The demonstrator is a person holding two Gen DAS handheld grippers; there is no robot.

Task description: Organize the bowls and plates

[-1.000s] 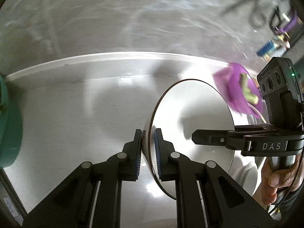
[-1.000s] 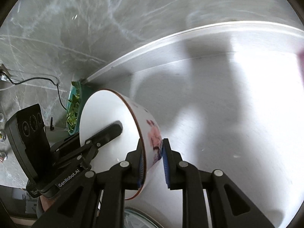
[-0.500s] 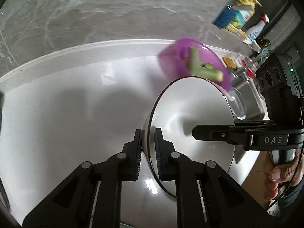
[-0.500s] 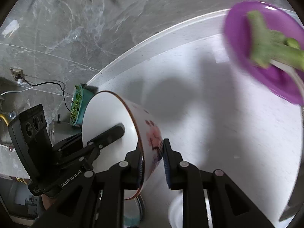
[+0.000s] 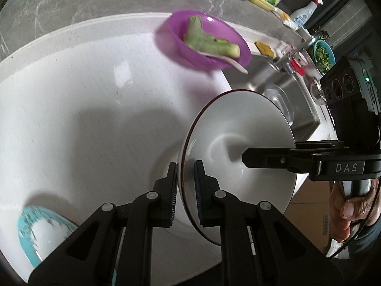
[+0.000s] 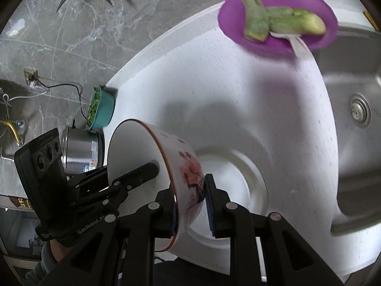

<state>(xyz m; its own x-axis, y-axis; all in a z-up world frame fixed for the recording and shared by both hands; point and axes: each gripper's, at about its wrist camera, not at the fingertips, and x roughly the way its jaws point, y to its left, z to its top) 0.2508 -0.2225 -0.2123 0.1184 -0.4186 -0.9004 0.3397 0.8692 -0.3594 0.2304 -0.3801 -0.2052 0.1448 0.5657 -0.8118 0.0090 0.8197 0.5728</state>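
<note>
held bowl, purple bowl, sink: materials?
Held bowl: likely glazed ceramic, glossy white, brown rim, printed red flowers. Purple bowl: probably plastic, with an even saturated colour and a thin wall. Sink: stainless steel, brushed grey sheen.

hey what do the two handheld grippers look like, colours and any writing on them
Both are matte black with blue ribbed finger pads and silver pivot pins. The right gripper reads "DAS", has a three-lens camera block with a green light, and a grey handle in a bare hand. The left gripper reads "GenRobot.AI".
</note>
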